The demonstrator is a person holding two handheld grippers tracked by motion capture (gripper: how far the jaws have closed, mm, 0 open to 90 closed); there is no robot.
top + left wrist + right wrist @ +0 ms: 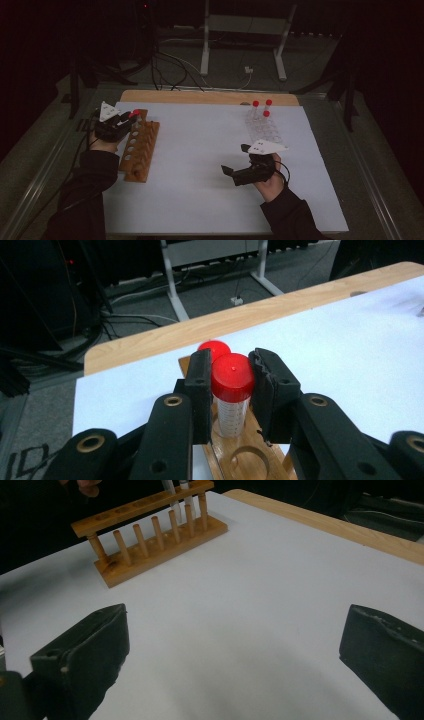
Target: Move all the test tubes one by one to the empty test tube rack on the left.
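two red-capped tubes at the wooden rack [140, 145], 9 o'clock on the worktop [200, 150]: one tube [232, 390] clamped in the left tool [231, 385], its foot in a rack hole, one behind. three more in a clear rack [262, 127] at 1 o'clock. right tool [235, 645] wide open, empty. white sheet, dark room.

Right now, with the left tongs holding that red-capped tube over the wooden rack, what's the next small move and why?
Probably ease the left tongs a little lower. They are shut on the red-capped tube, whose lower end already sits in a hole of the wooden rack, so finish seating it before letting go.
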